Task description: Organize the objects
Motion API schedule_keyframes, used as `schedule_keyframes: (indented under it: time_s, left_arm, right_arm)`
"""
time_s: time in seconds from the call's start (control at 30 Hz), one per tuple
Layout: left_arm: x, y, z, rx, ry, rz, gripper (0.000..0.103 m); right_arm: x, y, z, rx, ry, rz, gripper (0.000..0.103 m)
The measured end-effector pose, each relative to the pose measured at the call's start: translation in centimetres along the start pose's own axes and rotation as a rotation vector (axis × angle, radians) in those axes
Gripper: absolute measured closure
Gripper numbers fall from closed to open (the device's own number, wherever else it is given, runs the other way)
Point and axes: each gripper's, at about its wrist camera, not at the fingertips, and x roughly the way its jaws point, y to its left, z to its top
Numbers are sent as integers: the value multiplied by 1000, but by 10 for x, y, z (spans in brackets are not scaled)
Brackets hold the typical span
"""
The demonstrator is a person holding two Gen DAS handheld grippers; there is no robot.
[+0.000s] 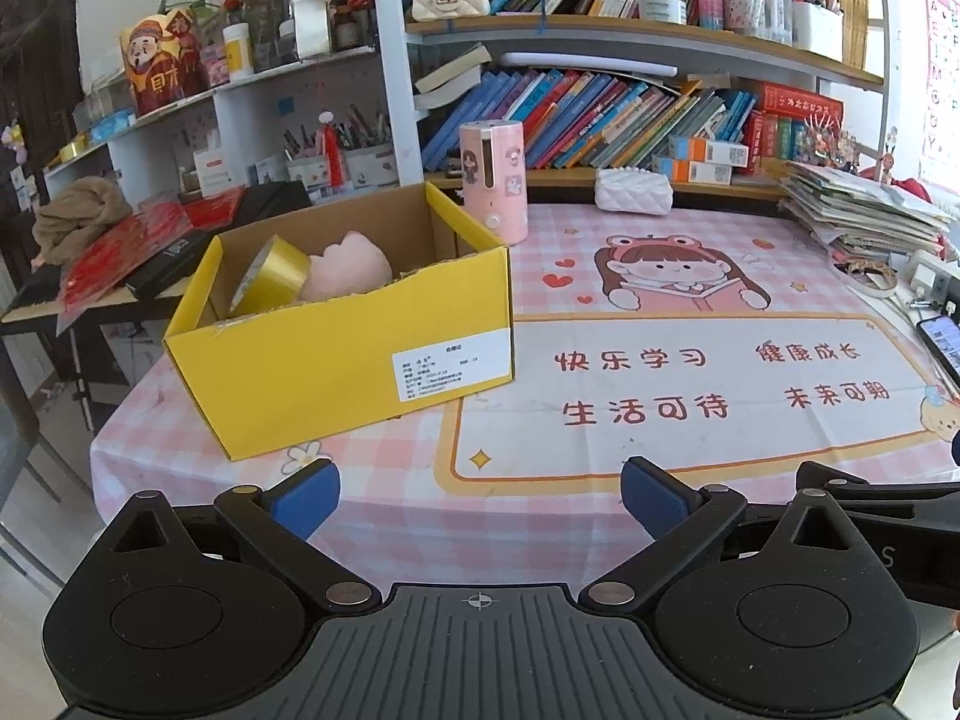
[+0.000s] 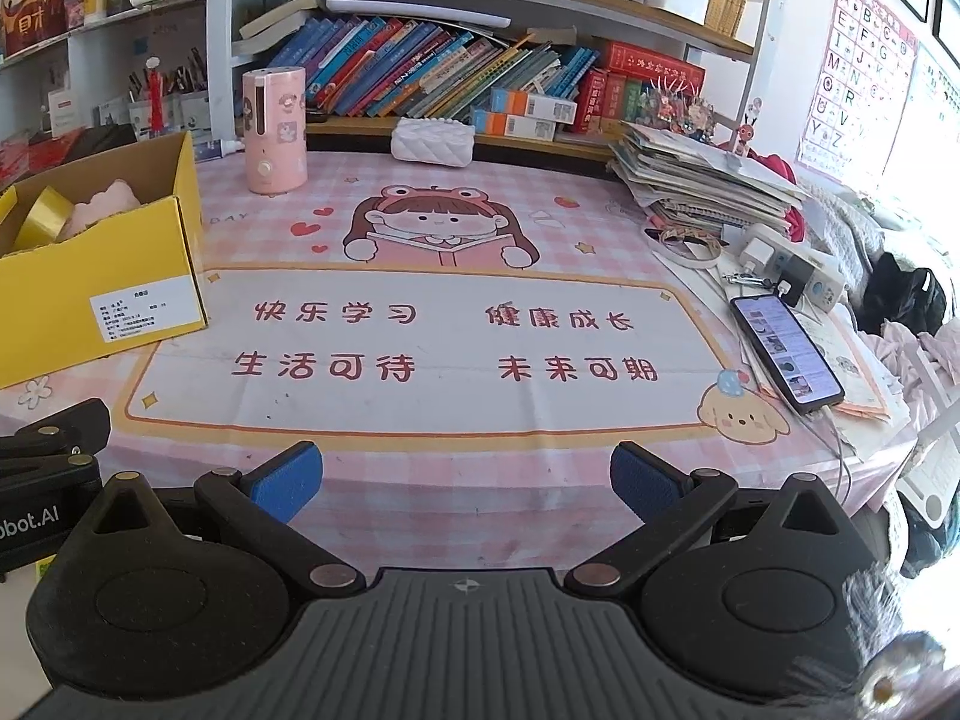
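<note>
Both tools are held low at the near edge of the desk mat (image 2: 420, 348), and nothing is gripped: the left gripper (image 1: 480, 501) is spread wide and empty, and the right gripper (image 2: 465, 480) is likewise spread with only bare mat seen between its blue pads (image 2: 288, 480). A pause between picks is judged to be in hand, or possibly the close of the job, since the mat straight ahead of both tools lies cleared. One yellow box (image 1: 354, 324) is seen ahead and to the left of the left gripper, well apart from it, and two things are counted inside: one pink plush (image 1: 354, 267) and one gold tape roll (image 1: 273, 276), leaning against each other. Past the box, further ahead, one pink cylinder container (image 2: 275, 132) is left standing upright, and one white quilted pouch (image 2: 432, 141) lies beyond it by the shelf. If more is to be boxed, a long forward reach over the mat would be called for, with the jaws kept wide enough for the cylinder. To the right of the right gripper, one phone (image 2: 786, 354) is lying lit beside one paper stack (image 2: 702, 180).
</note>
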Motion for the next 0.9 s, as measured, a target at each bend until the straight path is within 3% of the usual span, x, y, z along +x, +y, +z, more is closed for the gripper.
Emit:
schedule_keyframes:
  time_s: [0.9]
  left_arm:
    - [2, 1, -1, -33, 27, -7, 2]
  right_arm:
    - [-1, -3, -4, 4, 9, -10, 0]
